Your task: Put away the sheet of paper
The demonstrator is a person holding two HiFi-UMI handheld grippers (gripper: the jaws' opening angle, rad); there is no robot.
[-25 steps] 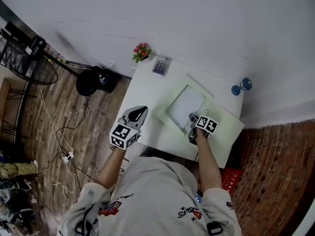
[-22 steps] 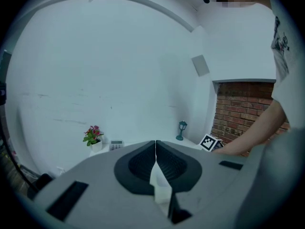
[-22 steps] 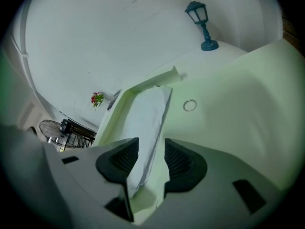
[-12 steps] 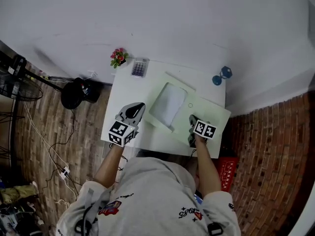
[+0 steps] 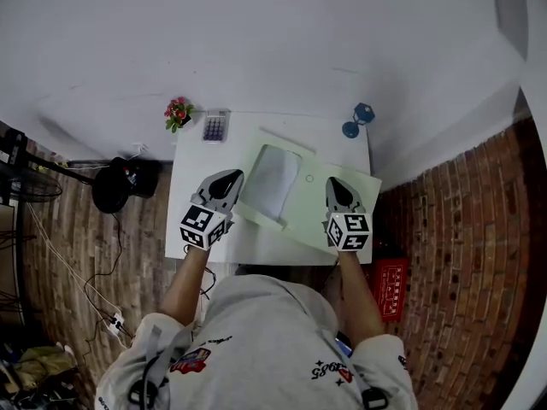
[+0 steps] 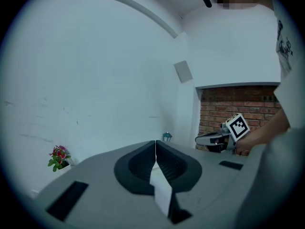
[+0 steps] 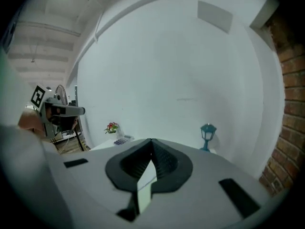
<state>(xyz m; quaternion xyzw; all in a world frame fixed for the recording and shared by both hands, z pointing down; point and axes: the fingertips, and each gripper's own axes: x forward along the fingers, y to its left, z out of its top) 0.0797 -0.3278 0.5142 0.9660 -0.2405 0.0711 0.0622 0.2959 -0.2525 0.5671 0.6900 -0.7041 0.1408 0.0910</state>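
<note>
The white sheet of paper (image 5: pixel 272 182) lies flat on a pale green folder (image 5: pixel 309 216) spread over the white table (image 5: pixel 192 169). My left gripper (image 5: pixel 231 176) hovers at the folder's left edge, beside the sheet, its jaws shut tip to tip (image 6: pixel 155 142). My right gripper (image 5: pixel 333 183) is over the folder, right of the sheet and apart from it, also shut (image 7: pixel 151 140). I see nothing held in either one. Each gripper shows in the other's view: the right gripper (image 6: pixel 205 140), the left gripper (image 7: pixel 71 111).
Along the table's far edge stand a small red-flowered plant (image 5: pixel 178 112), a calculator (image 5: pixel 214 126) and a blue lamp (image 5: pixel 357 120). A red crate (image 5: pixel 389 289) sits on the floor by the brick wall at right. Cables and a black object (image 5: pixel 120 182) lie left of the table.
My right gripper has left the sheet's near right corner and now sits farther right over the folder. The left gripper has come in to the folder's left edge. The sheet stays flat.
</note>
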